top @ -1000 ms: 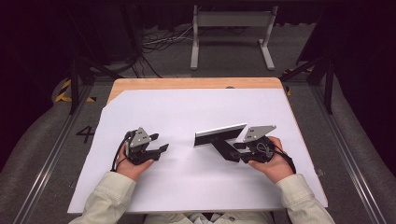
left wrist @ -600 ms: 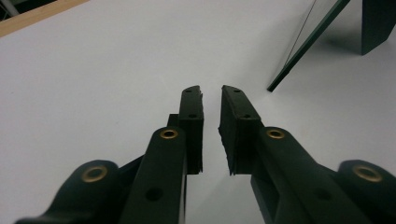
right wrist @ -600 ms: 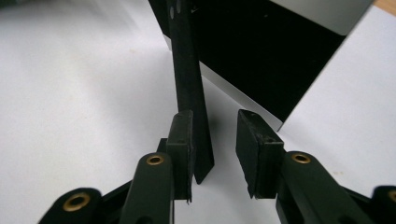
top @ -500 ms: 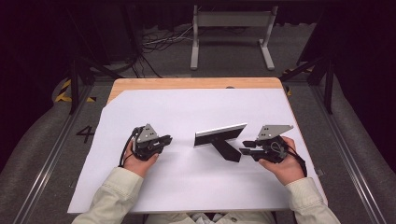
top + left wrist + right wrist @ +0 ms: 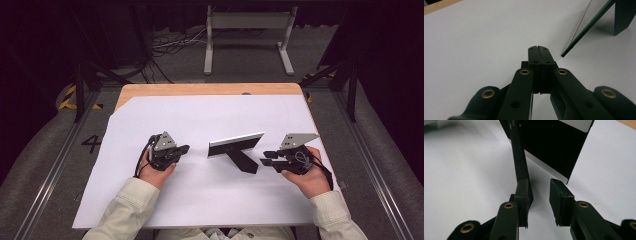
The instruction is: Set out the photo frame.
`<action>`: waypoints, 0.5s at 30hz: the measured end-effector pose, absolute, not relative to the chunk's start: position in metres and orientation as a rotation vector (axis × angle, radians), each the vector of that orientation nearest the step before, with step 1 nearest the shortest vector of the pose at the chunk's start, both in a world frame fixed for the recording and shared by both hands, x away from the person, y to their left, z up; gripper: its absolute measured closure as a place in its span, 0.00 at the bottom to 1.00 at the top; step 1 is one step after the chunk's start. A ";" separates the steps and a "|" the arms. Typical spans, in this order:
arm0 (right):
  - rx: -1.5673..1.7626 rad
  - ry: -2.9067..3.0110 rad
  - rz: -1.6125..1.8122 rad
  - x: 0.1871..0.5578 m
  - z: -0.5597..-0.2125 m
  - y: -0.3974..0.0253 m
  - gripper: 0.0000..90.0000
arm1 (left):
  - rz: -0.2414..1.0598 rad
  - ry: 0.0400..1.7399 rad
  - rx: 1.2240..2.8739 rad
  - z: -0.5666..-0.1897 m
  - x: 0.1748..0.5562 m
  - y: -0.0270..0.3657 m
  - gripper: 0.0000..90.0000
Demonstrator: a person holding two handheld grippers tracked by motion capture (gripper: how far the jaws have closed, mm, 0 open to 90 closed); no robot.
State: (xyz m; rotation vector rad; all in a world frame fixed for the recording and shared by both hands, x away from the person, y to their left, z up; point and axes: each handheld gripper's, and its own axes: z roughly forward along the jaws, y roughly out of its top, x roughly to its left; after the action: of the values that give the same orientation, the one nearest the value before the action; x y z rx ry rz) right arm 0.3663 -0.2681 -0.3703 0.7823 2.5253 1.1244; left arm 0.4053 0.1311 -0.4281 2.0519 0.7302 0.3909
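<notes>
1 stand (image 5: 236,150), 2 grippers (image 5: 182,149) (image 5: 265,161)

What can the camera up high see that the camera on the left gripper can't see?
The high view takes in the person's hands, the right gripper with its jaws apart, the wooden table edge, and the metal frame on the floor behind. The left gripper view looks close along the left gripper, showing its two jaws pressed shut with nothing between them. Both show the left gripper, the white sheet and the black picture frame standing on its leg.
</notes>
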 end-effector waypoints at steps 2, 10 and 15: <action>0.781 2.531 1.122 0.365 -0.369 -0.269 0.77 | 0.388 0.727 2.059 -0.429 0.406 0.128 1.00; 0.776 2.542 1.122 0.362 -0.366 -0.271 0.78 | 0.359 0.715 2.091 -0.431 0.412 0.113 1.00; 0.791 2.537 1.121 0.360 -0.366 -0.276 0.78 | 0.322 0.708 2.132 -0.437 0.419 0.101 1.00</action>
State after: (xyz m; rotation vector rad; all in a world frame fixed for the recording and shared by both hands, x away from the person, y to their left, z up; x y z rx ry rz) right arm 0.3600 -0.2757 -0.3661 0.7909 2.5365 1.1208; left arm 0.4192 0.1013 -0.4366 2.1319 0.7079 0.3223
